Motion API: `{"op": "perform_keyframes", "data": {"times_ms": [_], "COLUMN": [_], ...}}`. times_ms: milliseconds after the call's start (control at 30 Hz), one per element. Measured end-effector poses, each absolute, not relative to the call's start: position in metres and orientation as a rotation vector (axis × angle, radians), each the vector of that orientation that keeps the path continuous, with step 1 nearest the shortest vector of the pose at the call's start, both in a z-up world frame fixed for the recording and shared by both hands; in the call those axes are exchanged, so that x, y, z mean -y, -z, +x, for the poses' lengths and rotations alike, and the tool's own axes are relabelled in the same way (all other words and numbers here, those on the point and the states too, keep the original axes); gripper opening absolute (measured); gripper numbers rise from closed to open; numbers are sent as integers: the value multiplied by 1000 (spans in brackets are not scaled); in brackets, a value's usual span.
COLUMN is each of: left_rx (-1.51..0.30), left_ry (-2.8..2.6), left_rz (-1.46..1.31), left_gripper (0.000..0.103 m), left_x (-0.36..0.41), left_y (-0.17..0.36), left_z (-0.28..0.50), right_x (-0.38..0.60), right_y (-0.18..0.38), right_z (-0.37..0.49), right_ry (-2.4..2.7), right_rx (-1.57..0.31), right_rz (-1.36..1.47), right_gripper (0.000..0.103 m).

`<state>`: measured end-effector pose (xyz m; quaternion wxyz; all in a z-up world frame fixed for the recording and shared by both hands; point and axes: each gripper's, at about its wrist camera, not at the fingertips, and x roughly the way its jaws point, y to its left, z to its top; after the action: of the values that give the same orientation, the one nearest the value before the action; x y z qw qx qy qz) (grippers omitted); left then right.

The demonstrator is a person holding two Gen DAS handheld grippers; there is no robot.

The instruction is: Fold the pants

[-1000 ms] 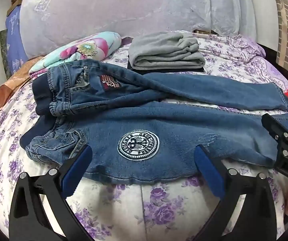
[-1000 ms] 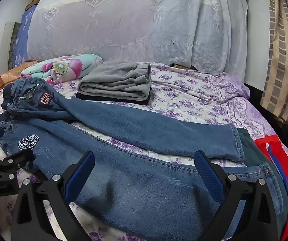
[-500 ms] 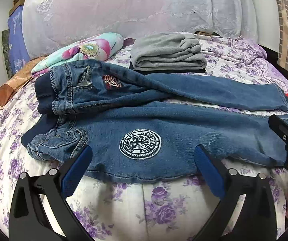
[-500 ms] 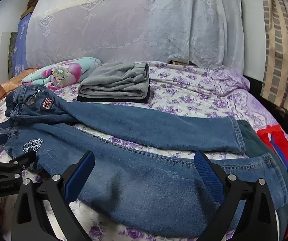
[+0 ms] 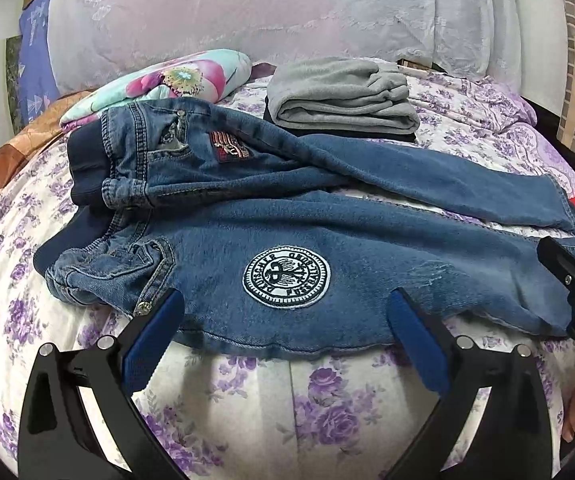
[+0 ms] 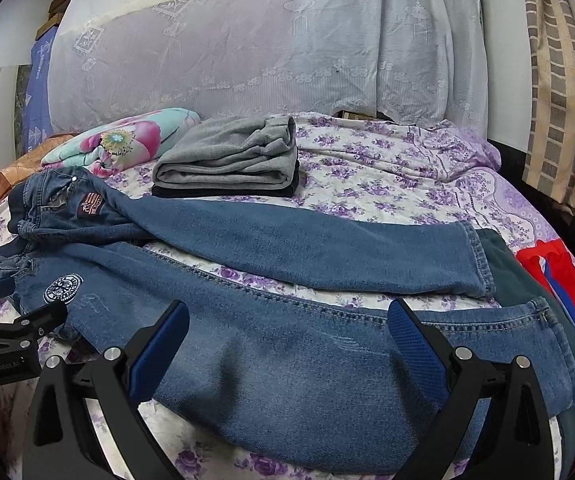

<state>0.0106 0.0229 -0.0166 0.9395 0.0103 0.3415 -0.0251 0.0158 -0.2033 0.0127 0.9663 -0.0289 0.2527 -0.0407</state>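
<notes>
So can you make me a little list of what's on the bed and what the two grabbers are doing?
pants: blue jeans spread flat on the bed, legs apart, not folded yet
patch: round white badge on the near leg
bed: purple-flowered sheet
folded pile: grey clothes behind the jeans
pillow: flowery, pink and teal, at the back left
red cloth: red and blue cloth past the leg ends
left gripper: open, at the near edge of the jeans by the badge
right gripper: open, over the lower leg
</notes>
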Motion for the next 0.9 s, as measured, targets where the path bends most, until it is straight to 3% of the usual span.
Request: {"op": "perform_keyframes", "data": {"times_ms": [900], "left_rx": [-702], "left_ry": [53], "left_rz": [12], "left_gripper": [99], "left_x": [-25], "left_y": [20], "left_z": [9], "right_x": [203], "right_y": [-11], "right_z": [18], "right_ry": [82], "right_rx": [-515], "right_rz": [-61], "right_gripper": [100]}}
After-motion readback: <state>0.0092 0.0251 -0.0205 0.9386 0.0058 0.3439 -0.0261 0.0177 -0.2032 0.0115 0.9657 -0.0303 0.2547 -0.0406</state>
